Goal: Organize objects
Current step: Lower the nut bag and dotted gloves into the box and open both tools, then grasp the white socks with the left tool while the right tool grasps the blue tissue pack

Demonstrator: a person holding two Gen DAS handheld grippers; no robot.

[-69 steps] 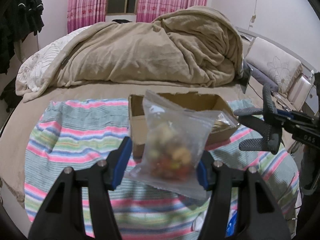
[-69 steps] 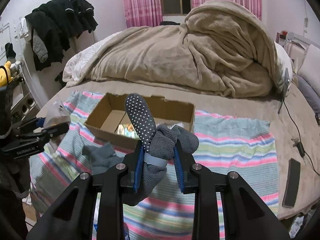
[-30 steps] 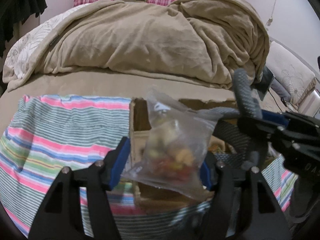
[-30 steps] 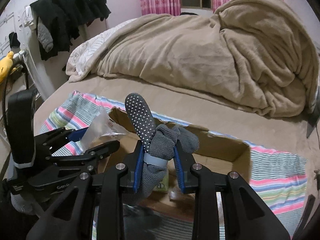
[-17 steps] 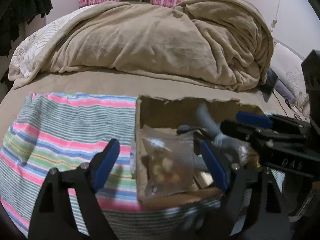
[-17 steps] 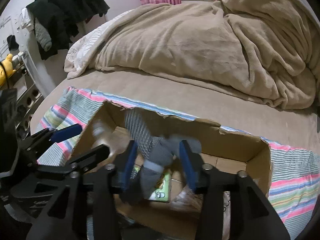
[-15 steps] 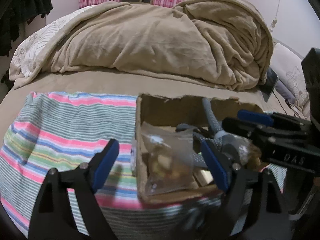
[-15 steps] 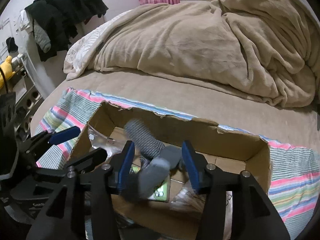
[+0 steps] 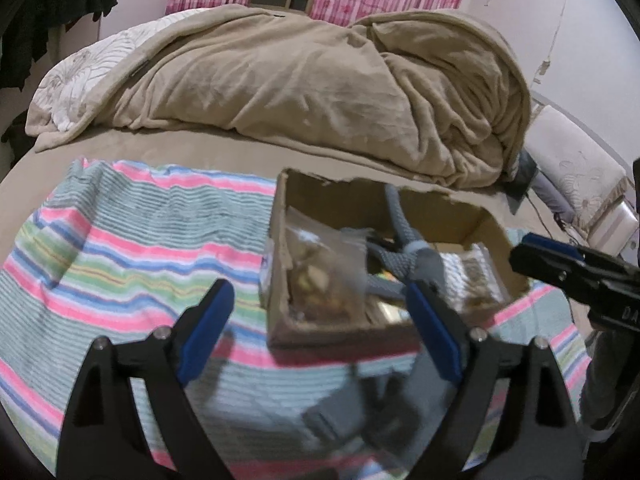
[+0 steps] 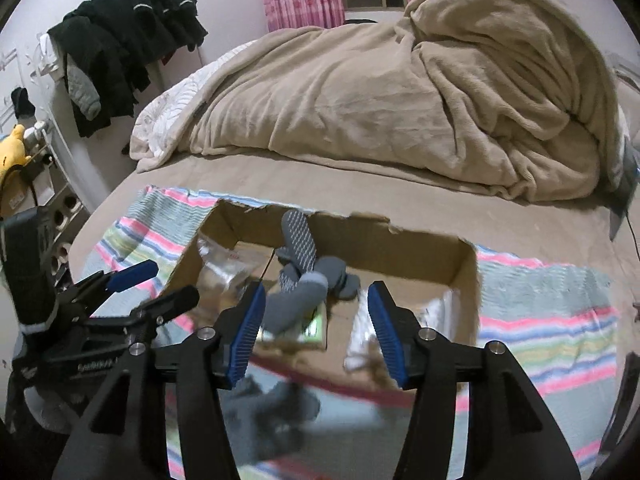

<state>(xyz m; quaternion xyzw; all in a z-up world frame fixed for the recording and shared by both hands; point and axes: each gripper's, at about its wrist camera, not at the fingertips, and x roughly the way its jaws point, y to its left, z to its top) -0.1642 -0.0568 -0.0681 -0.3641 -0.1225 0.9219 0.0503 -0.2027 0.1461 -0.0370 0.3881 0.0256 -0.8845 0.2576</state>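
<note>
Socks, a grey bundle with white grip dots, lie inside the cardboard box on the striped towel. They sit on a green packet, one dotted sole propped against the far wall. My right claw has its jaws opening, and the blue pads stand clear on both sides of the bundle, touching nothing; I judge that I spread them so the socks rest in the box and do not drag out with me.

My left claw is also opening, wide now, with nothing between its pads. The clear bag of mixed snacks leans in the box's left end, against the side wall. I take it that it went there to leave the middle free for the socks, which touch it from the right.

Both claws hang low over the near rim, tilted down into the box. A second grey sock lies blurred on the towel just in front of the box, beneath my right claw. I would guess that it belongs with the bundle and goes in next.
</note>
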